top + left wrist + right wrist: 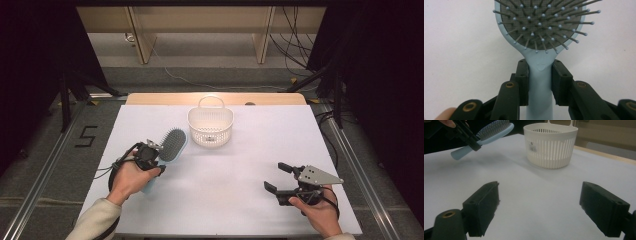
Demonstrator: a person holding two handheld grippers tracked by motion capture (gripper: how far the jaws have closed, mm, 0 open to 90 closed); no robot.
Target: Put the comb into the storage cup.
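Observation:
A light blue hairbrush (170,146) with a grey bristle pad is held above the white table, left of centre. My left gripper (150,156) is shut on its handle just below the head (540,82), both pads pressed against it. The brush (486,135) is lifted clear of the table, head tilted up. A white slotted basket (210,126) with a loop handle stands behind the brush on the table (551,143). My right gripper (278,177) rests low at the front right with its jaws wide open and nothing between them (539,207).
The white table sheet (240,165) covers a wooden top whose far edge shows behind the basket. Black stands and cables flank the table on both sides. Open sheet lies between the two grippers.

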